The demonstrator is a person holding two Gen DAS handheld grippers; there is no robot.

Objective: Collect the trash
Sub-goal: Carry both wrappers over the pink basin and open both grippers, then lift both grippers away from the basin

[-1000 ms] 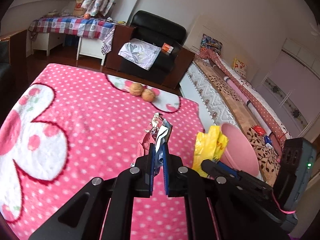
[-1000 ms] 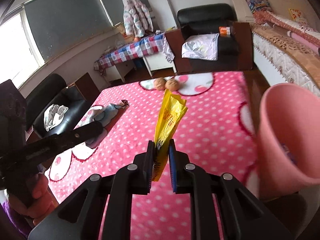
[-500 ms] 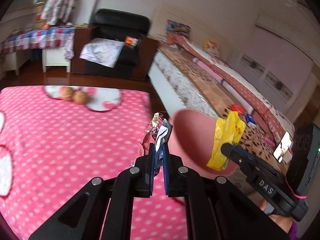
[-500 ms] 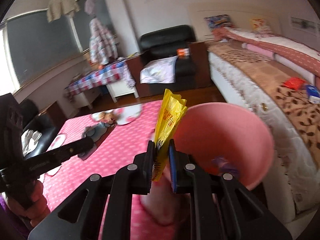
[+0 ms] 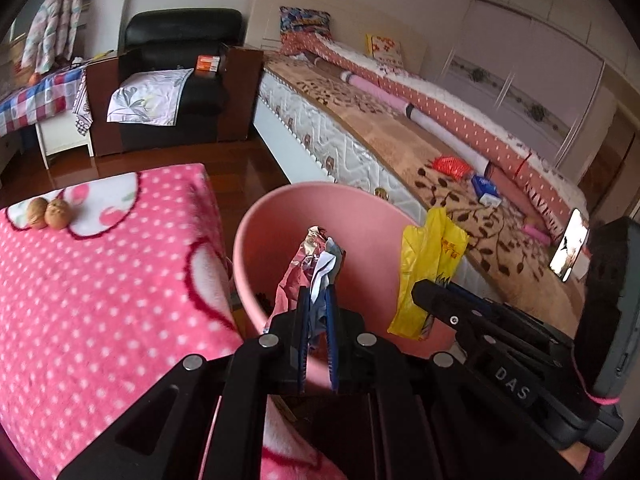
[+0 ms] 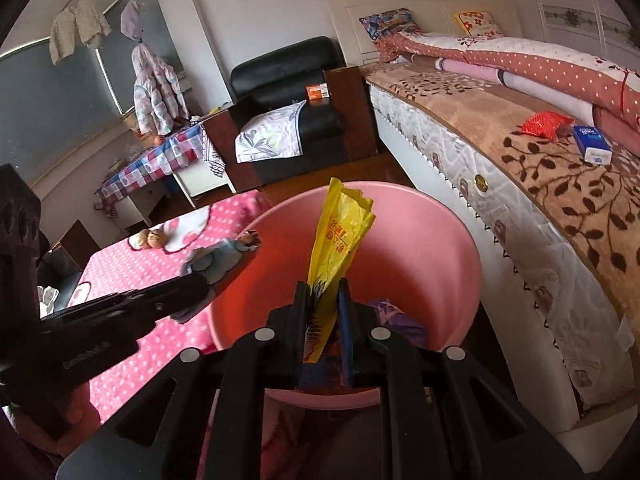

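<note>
A pink bin [image 5: 372, 216] [image 6: 432, 240] stands on the floor between the pink dotted table and the bed. My left gripper [image 5: 316, 300] is shut on a crumpled foil wrapper [image 5: 308, 264], held over the bin's mouth. My right gripper [image 6: 324, 296] is shut on a yellow plastic bag [image 6: 340, 236] [image 5: 428, 268], which also hangs above the bin's opening. In the right wrist view the left gripper [image 6: 208, 276] reaches in from the left with the foil wrapper [image 6: 224, 256] at the rim. Purple trash [image 6: 394, 316] lies inside the bin.
Two walnuts [image 5: 46, 213] sit on the pink polka-dot cloth [image 5: 100, 280]. The bed [image 6: 540, 208] on the right carries a red packet [image 6: 544, 124] and a blue-white box [image 6: 592, 144]. A black armchair [image 5: 172, 80] and a checked table [image 6: 156, 160] stand behind.
Both grippers have swung rightward from above the table to over the pink bin, each keeping its piece of trash. The bin now fills the middle of both views.
</note>
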